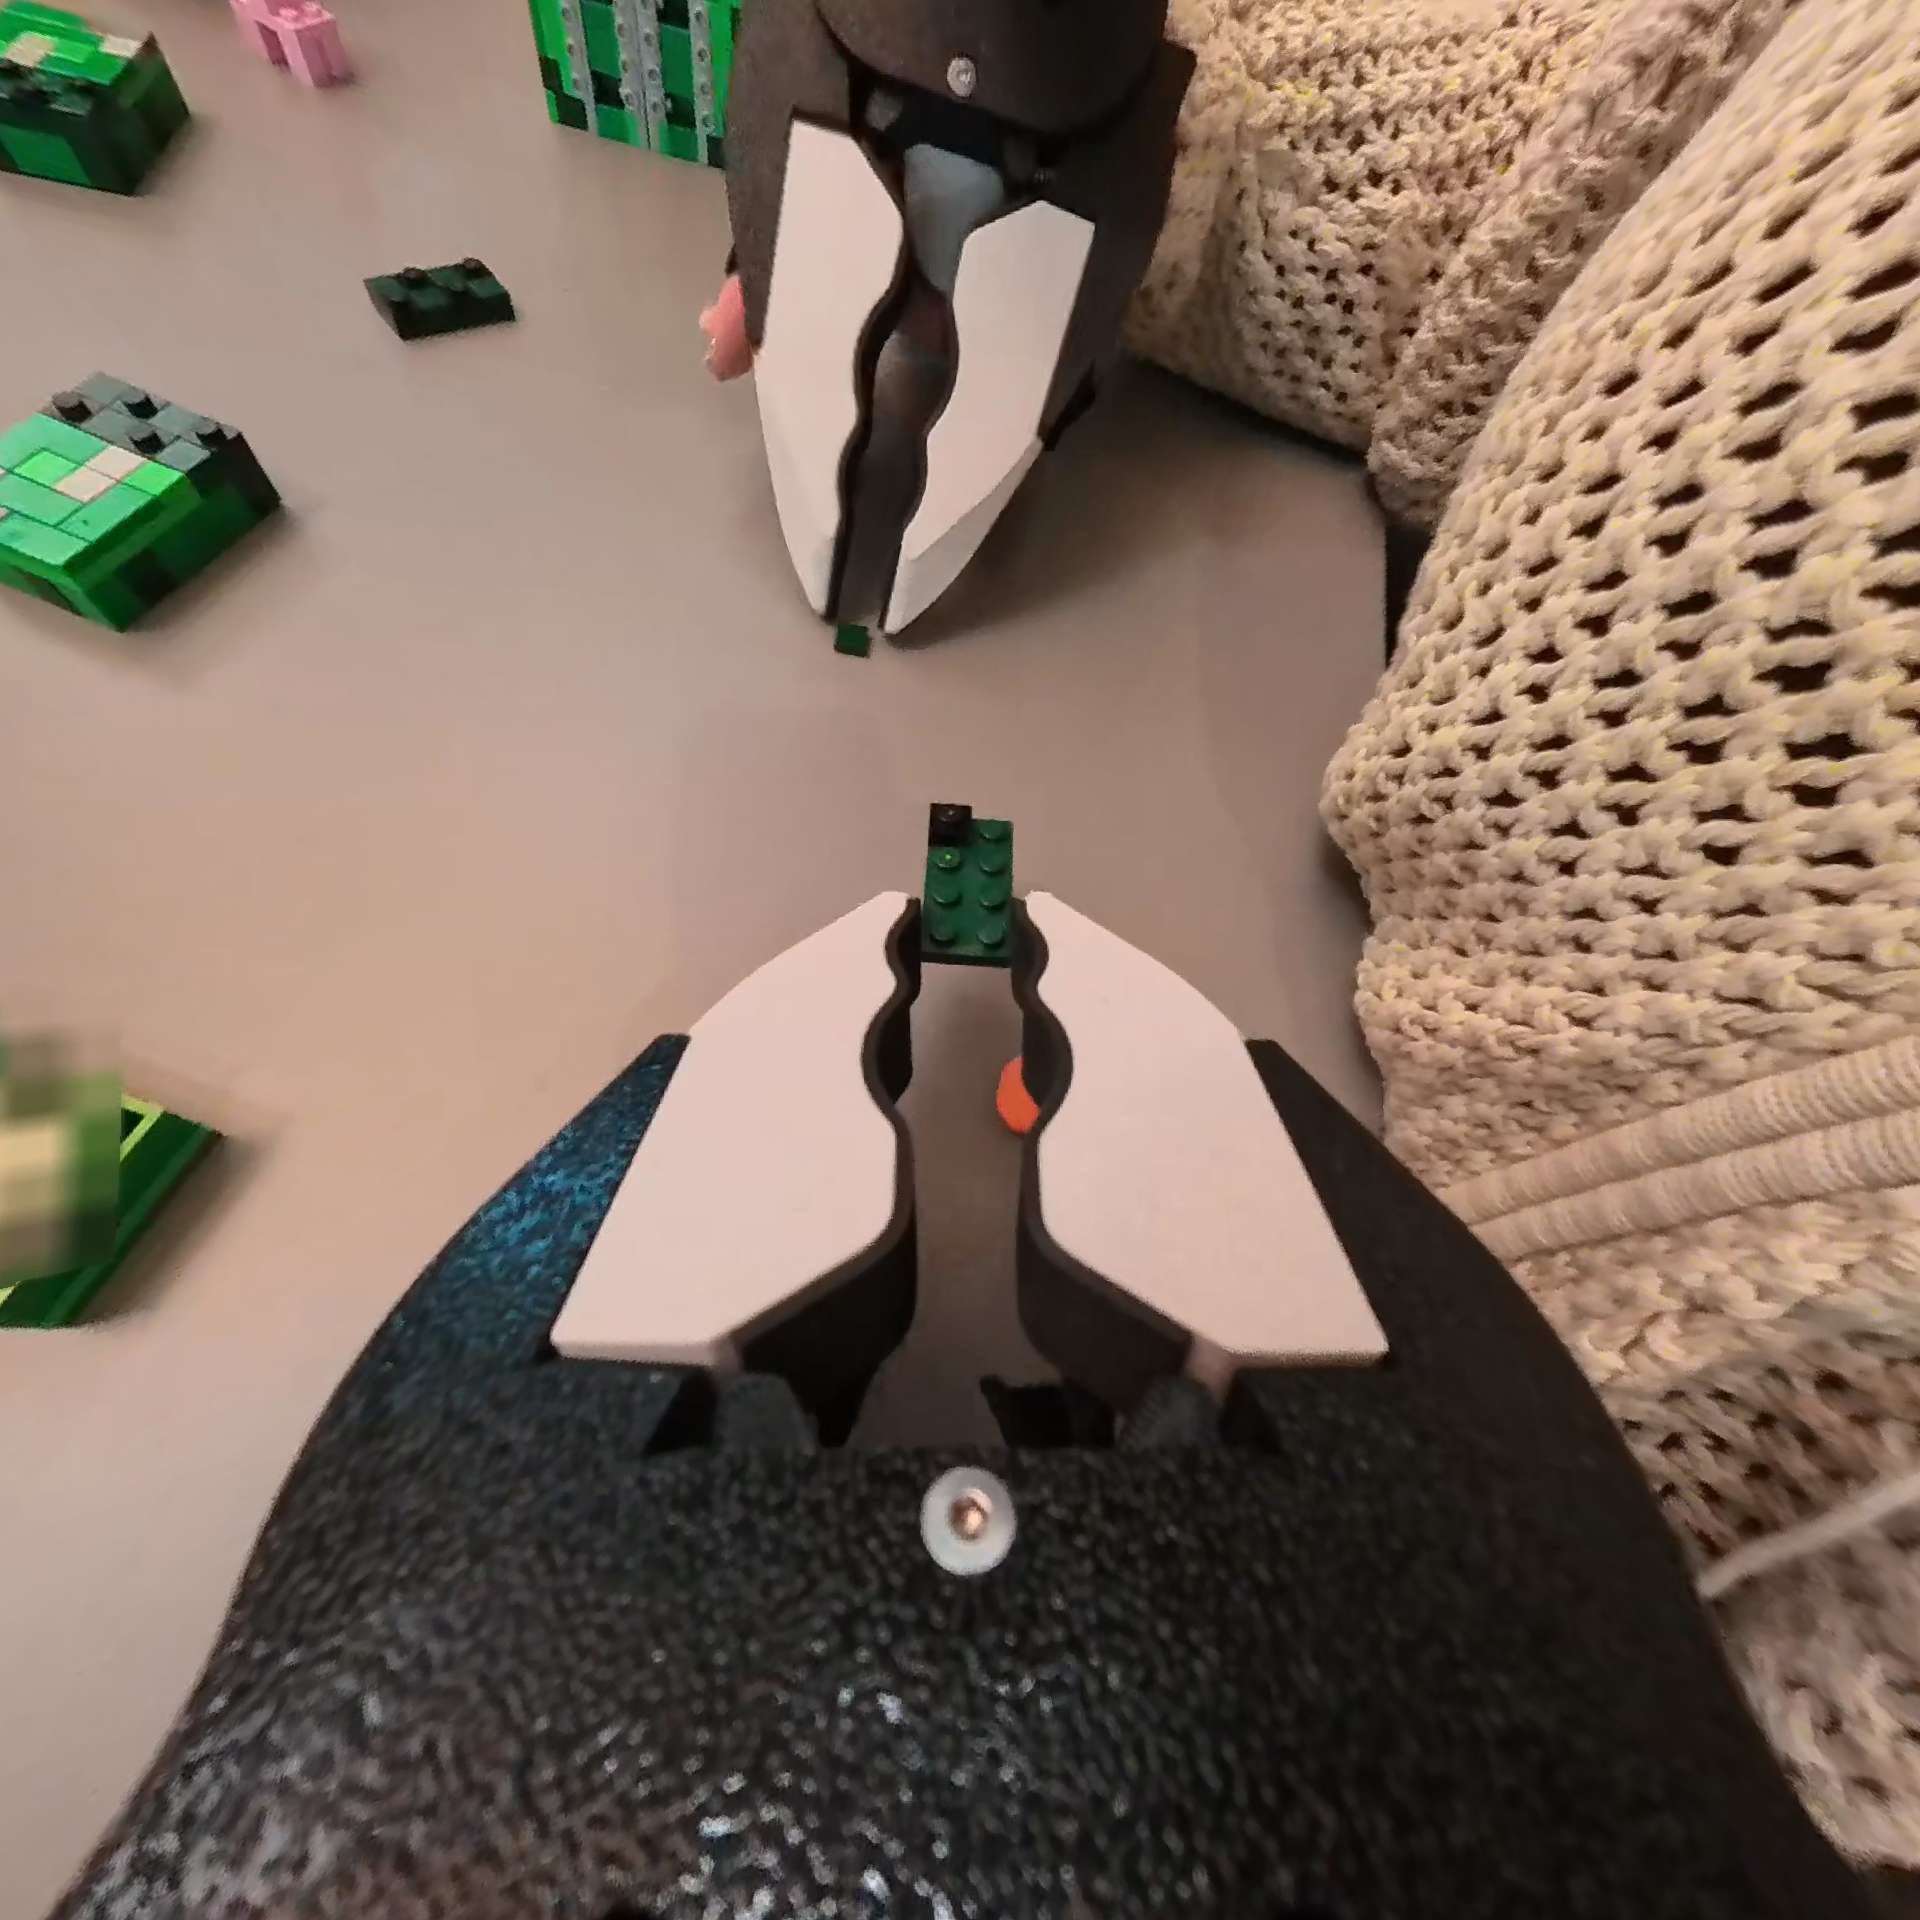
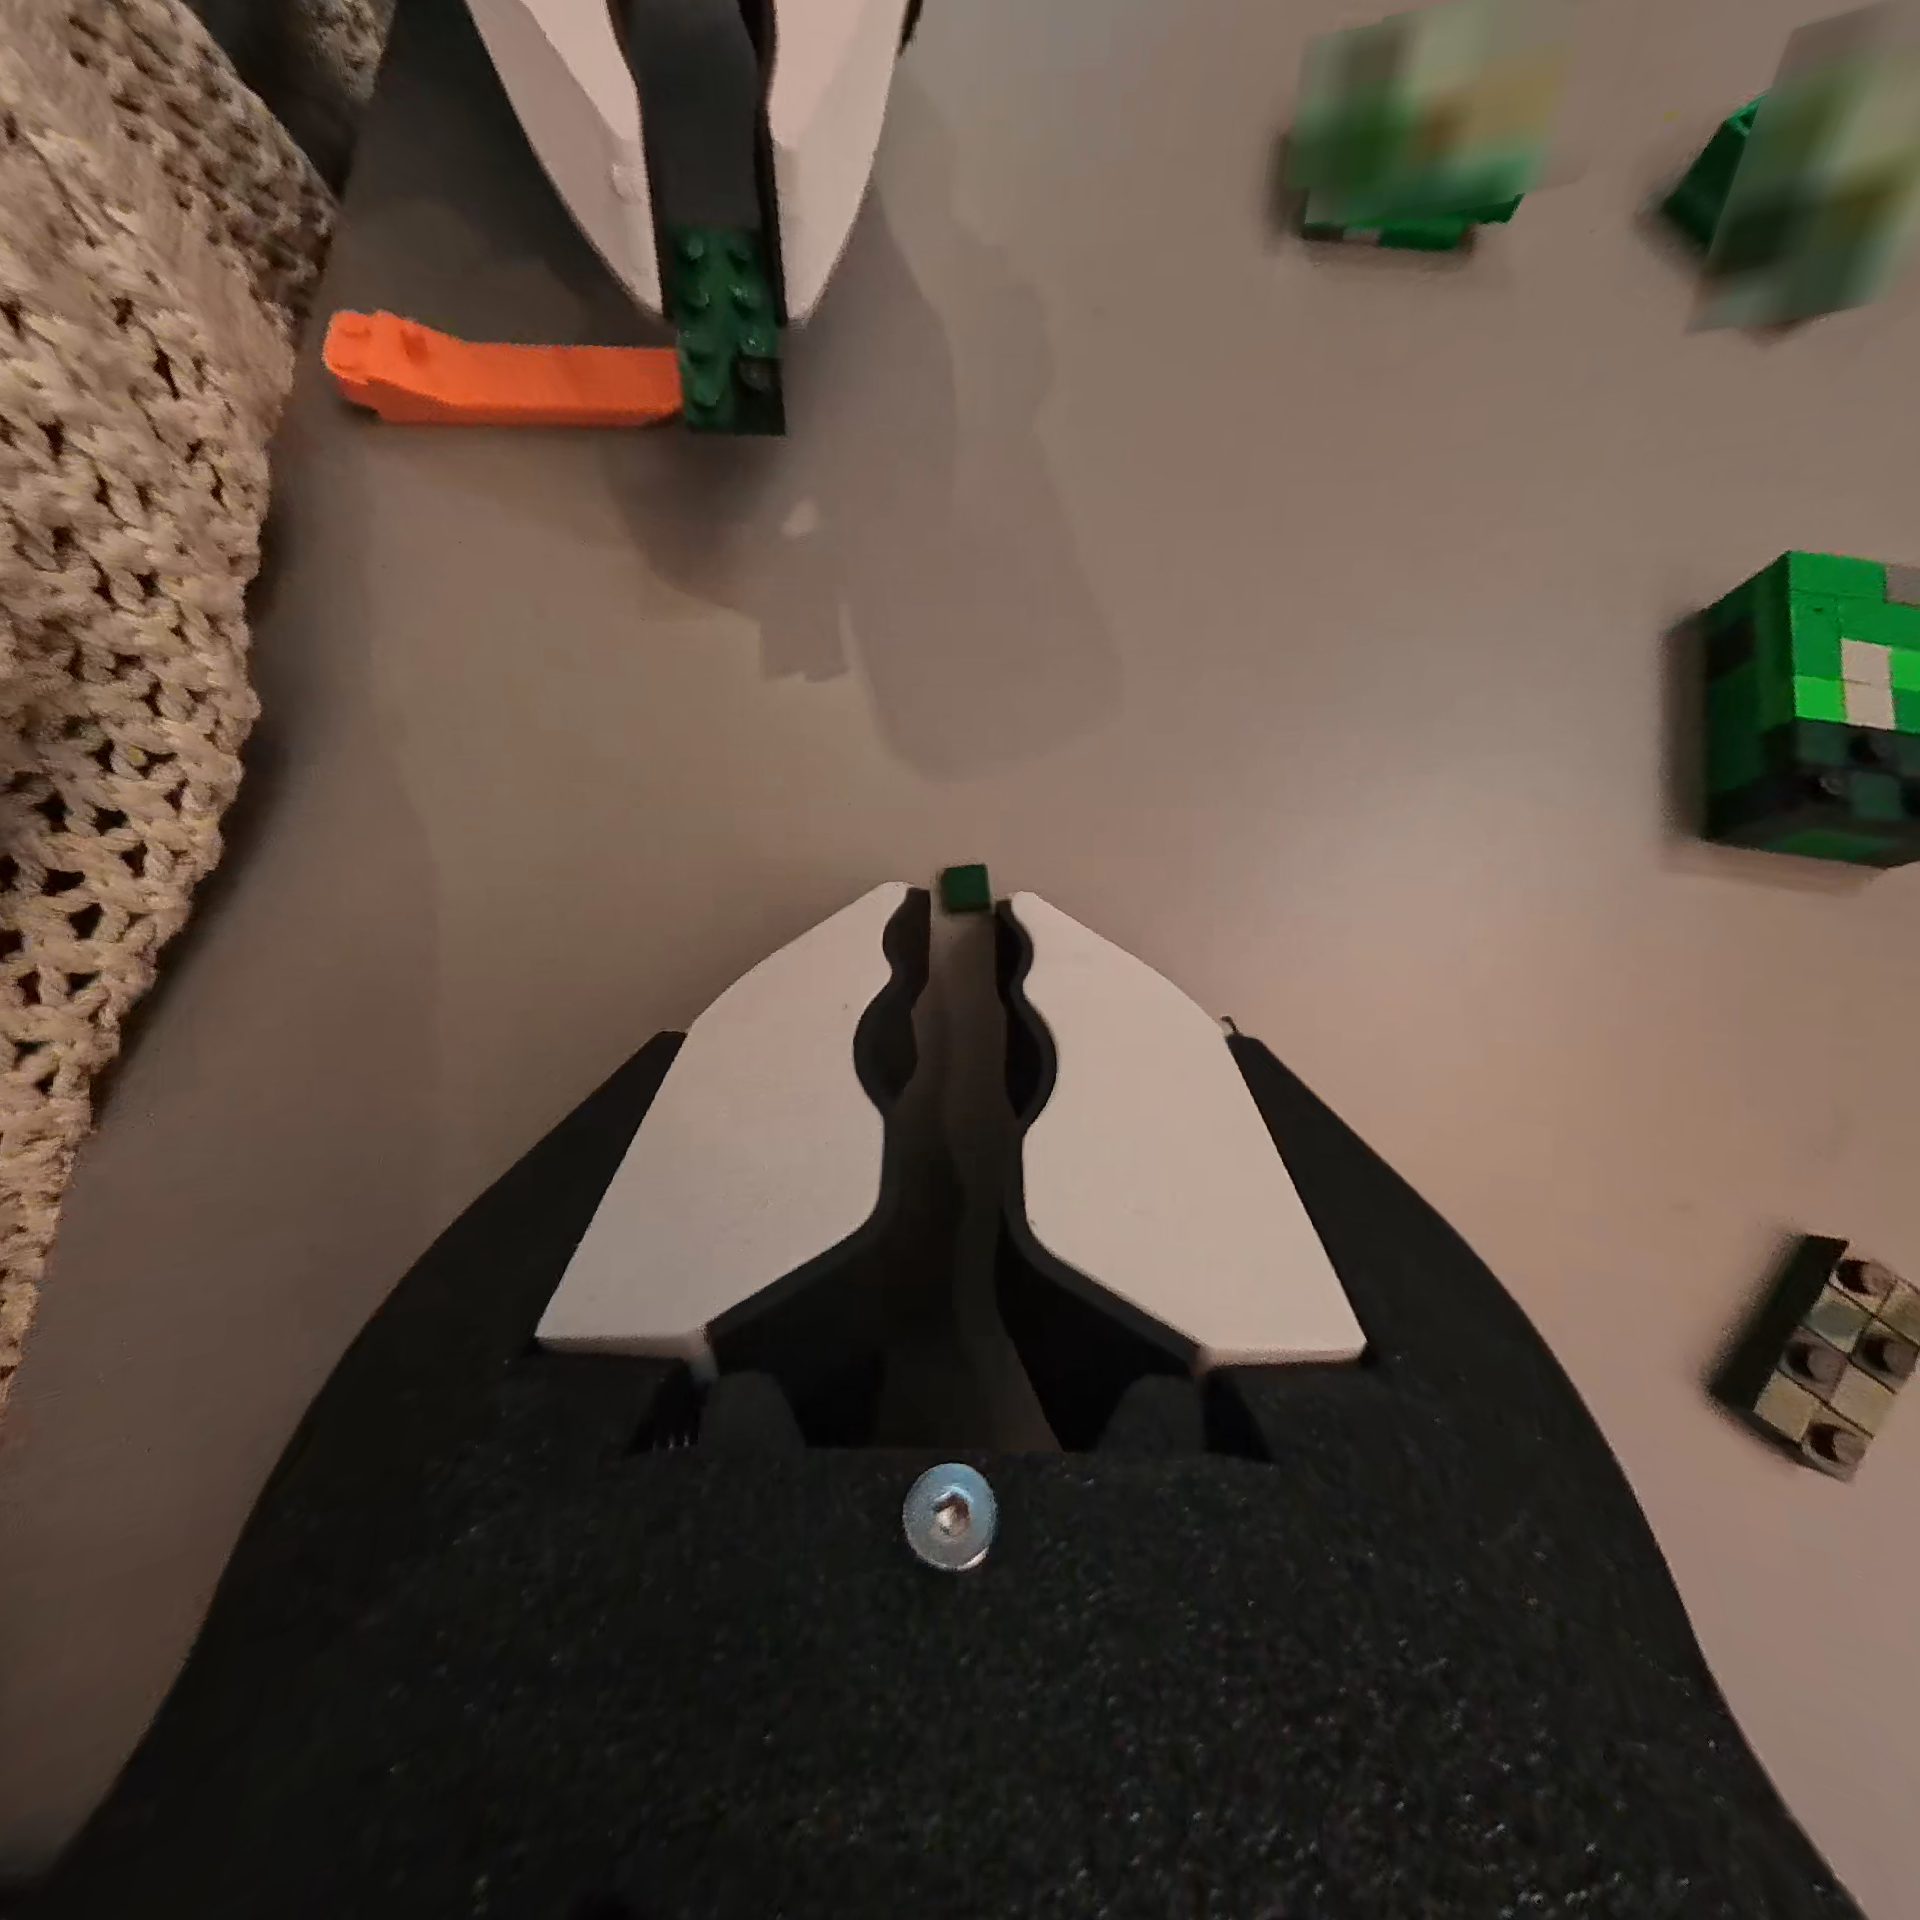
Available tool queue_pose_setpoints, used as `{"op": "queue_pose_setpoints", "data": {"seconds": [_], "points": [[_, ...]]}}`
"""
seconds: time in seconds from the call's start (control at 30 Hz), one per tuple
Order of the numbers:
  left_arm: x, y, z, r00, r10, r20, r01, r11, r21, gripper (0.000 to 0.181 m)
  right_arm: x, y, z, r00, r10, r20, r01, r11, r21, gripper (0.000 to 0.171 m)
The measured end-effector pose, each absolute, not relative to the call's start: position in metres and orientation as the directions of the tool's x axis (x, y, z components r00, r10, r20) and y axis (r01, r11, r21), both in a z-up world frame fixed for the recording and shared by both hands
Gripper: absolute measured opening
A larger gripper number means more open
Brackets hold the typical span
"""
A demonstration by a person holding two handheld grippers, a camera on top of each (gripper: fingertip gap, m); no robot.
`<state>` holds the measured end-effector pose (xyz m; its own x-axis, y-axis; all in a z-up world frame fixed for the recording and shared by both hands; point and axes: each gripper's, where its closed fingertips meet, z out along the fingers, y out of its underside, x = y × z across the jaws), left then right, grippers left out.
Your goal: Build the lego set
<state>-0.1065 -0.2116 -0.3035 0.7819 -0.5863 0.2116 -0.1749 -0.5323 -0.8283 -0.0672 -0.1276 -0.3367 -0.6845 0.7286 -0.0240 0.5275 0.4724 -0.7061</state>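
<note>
My left gripper (image 1: pixel 966 914) is shut on a dark green 2x4 plate (image 1: pixel 971 894) with a small black piece (image 1: pixel 949 821) on its far end, held just above the grey table (image 1: pixel 520 779). It also shows at the top of the right wrist view (image 2: pixel 727 301), with the plate (image 2: pixel 727 332) pointing down. My right gripper (image 2: pixel 961 904) has its tips at the table, a narrow gap apart. A tiny dark green tile (image 2: pixel 960 890) sits right at the tips; I see no firm pinch. From the left wrist view the right gripper (image 1: pixel 868 623) stands upright with the tile (image 1: pixel 852 637) at its tips.
An orange brick separator (image 2: pixel 499 382) lies beside the plate. Green cube builds (image 1: pixel 114 499) (image 1: pixel 73 104) (image 2: pixel 1808 707), a tall green build (image 1: pixel 634 73), a dark sloped brick (image 1: pixel 442 296), a pink piece (image 1: pixel 291 36) and a small studded block (image 2: pixel 1818 1351) lie around. A knitted sleeve (image 1: pixel 1662 727) fills the right. The tips of one gripper are about 11 centimetres away from the tips of the other.
</note>
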Motion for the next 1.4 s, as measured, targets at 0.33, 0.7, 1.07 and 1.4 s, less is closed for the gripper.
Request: {"op": "queue_pose_setpoints", "data": {"seconds": [0.33,0.7,1.07,1.4], "points": [[-0.108,-0.207,-0.316,0.789,-0.568,0.234,-0.184,-0.582,-0.792,0.015,-0.070,-0.131,-0.337,-0.709,0.705,0.017,0.492,0.512,-0.705,0.007],[-0.112,-0.207,-0.331,0.805,-0.537,0.253,-0.191,-0.638,-0.746,0.015,-0.096,-0.185,-0.315,-0.745,0.666,0.040,0.350,0.441,-0.826,0.007],[-0.112,-0.207,-0.332,0.815,-0.527,0.242,-0.199,-0.646,-0.737,0.016,-0.097,-0.195,-0.327,-0.759,0.640,0.124,0.335,0.546,-0.768,0.007],[-0.111,-0.208,-0.331,0.816,-0.527,0.236,-0.202,-0.644,-0.738,0.016,-0.097,-0.196,-0.326,-0.755,0.639,0.150,0.321,0.559,-0.765,0.008]]}}
